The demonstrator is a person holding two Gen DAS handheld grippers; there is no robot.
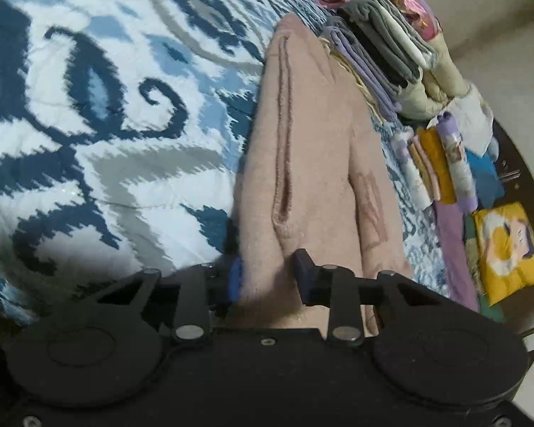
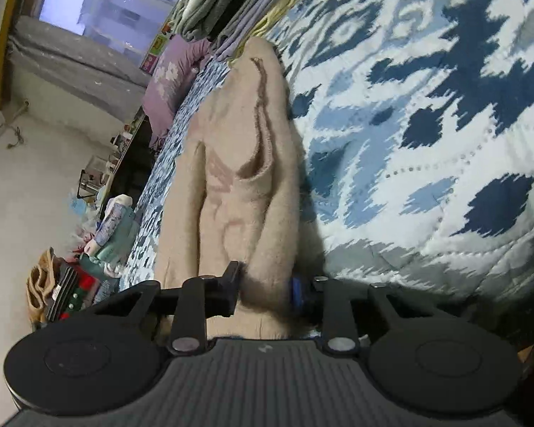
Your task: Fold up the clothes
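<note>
Left wrist view: left tongs (image 1: 268, 277) pinch the near edge of a fuzzy pink sweater (image 1: 313, 149) on the patterned bedspread (image 1: 106, 106); right tongs (image 2: 263, 284) likewise pinch the sweater (image 2: 242, 163), folded clothes stacks (image 1: 384, 46) beyond.

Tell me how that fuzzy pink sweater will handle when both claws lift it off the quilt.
Probably floppy: the pink sweater already sags in soft folds between the left claw and right claw. Likely light but bulky, given its thick fuzzy pile. The nap should grip the pads rather than slip, though loose layers may slide open over the quilt.
</note>
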